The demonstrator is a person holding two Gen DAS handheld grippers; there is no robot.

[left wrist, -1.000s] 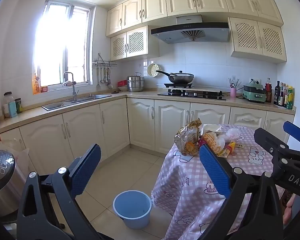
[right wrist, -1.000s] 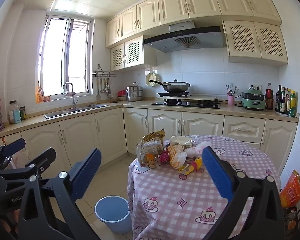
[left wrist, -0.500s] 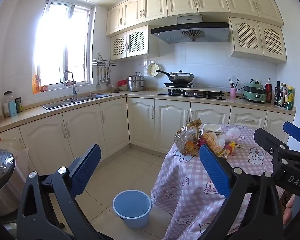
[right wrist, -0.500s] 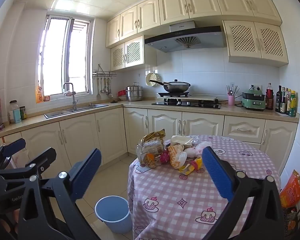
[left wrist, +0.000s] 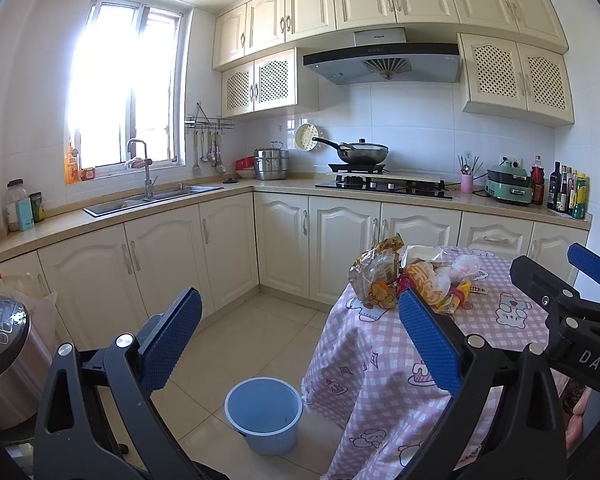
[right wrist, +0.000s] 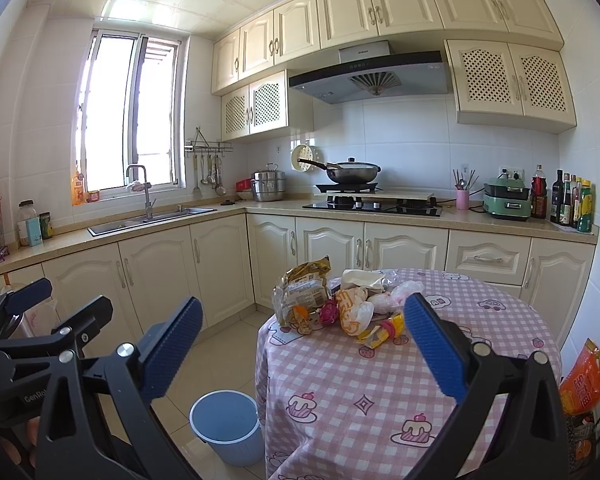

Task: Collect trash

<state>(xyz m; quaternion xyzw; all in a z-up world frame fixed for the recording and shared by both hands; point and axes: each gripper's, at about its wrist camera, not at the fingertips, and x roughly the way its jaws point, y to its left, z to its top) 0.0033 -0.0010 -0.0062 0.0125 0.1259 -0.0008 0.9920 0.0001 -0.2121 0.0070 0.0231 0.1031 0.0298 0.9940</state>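
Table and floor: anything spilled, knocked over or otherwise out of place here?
Only the expected mess: a heap of crumpled snack wrappers lies loose on the pink checked tablecloth, near the far edge. The blue bucket stands upright on the floor beside the table. No spill shows. Both the left gripper and right gripper are open and empty.

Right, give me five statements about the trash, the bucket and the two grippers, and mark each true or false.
1. The trash pile lies on the table. True.
2. The blue bucket stands on the table. False: it stands on the floor beside it.
3. The left gripper grips a wrapper. False: it is open and holds nothing.
4. The right gripper is open. True.
5. The bucket is full of wrappers. False: no trash shows inside it.
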